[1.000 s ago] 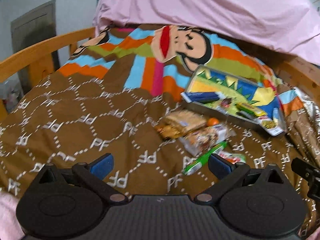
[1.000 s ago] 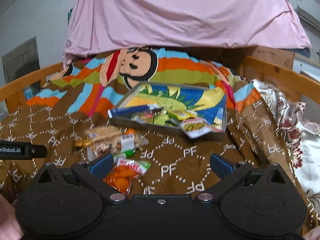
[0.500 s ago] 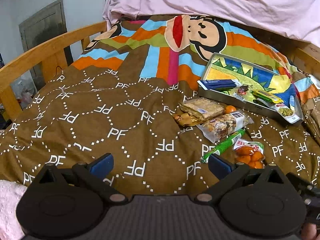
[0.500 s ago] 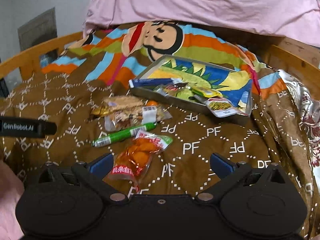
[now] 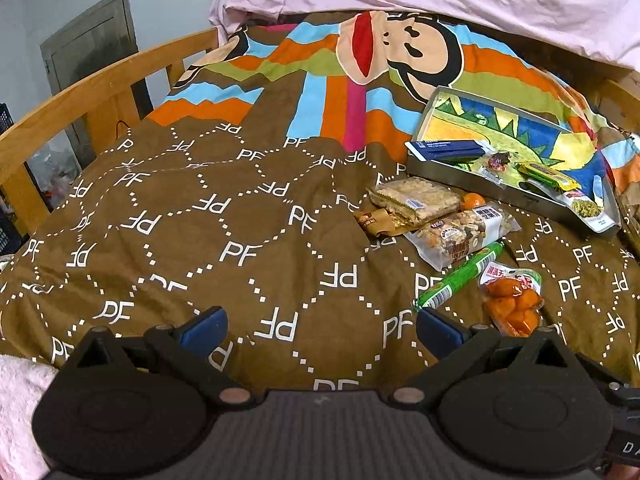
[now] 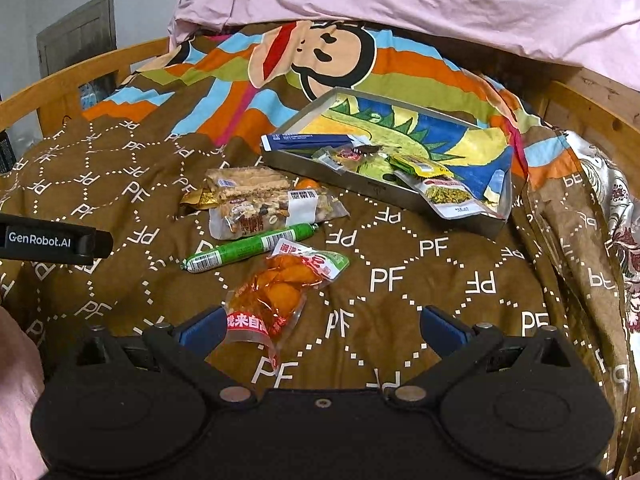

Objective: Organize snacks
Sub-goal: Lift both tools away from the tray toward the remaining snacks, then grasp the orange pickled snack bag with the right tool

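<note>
Loose snacks lie on the brown blanket: an orange snack pouch (image 6: pixel 280 296) (image 5: pixel 510 302), a green sausage stick (image 6: pixel 250 247) (image 5: pixel 460 278), a nut bag (image 6: pixel 272 210) (image 5: pixel 460 236) and a cracker pack (image 6: pixel 248 182) (image 5: pixel 416 198). A metal tin tray (image 6: pixel 360 182) (image 5: pixel 460 178) behind them holds a blue packet (image 6: pixel 308 142) and several small packets. My right gripper (image 6: pixel 322 326) is open, just short of the orange pouch. My left gripper (image 5: pixel 320 326) is open over bare blanket, left of the snacks.
A wooden bed rail (image 5: pixel 80 92) runs along the left and another rail (image 6: pixel 592 120) at the right. A pink sheet (image 6: pixel 400 0) hangs over the far end. The other gripper's body (image 6: pixel 52 240) shows at the left of the right wrist view.
Both grippers have pulled back and tilted down, so more blanket and the whole snack pile show. The orange pouch now lies fully in front of the right gripper. Both stayed open.
</note>
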`<state>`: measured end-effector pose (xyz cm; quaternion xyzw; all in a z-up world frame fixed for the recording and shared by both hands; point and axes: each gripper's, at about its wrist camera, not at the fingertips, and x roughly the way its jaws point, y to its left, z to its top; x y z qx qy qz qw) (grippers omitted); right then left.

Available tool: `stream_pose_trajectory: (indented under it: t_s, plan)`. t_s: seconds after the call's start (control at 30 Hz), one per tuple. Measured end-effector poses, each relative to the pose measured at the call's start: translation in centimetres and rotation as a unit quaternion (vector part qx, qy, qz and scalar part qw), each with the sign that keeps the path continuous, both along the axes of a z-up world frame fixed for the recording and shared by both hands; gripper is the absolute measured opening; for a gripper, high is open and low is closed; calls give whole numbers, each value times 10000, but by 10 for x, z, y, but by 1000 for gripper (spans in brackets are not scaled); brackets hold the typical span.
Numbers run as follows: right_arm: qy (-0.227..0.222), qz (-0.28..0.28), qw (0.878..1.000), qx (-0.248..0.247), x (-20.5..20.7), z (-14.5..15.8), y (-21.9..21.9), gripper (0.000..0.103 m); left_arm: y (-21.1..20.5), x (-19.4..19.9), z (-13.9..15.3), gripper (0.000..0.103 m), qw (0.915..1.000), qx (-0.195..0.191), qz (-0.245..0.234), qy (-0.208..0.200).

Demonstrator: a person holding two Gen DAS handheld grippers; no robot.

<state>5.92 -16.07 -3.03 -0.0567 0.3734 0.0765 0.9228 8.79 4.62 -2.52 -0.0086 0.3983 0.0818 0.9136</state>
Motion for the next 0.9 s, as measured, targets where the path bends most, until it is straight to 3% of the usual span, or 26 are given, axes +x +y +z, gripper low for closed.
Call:
stream_pose_trajectory:
  t_s: [0.23, 0.53, 0.9]
  plan:
    - [244, -143, 9996, 29, 7, -5, -5, 102, -6, 10, -3, 102, 9996, 70, -159, 219]
    - [852, -362, 9943, 537, 32, -19, -18, 102, -7, 42, -10, 102, 9964, -17, -404, 747]
    - [1015, -194, 9937, 425, 49, -28, -8, 102, -9, 64, -15, 102, 9938, 437, -604, 822]
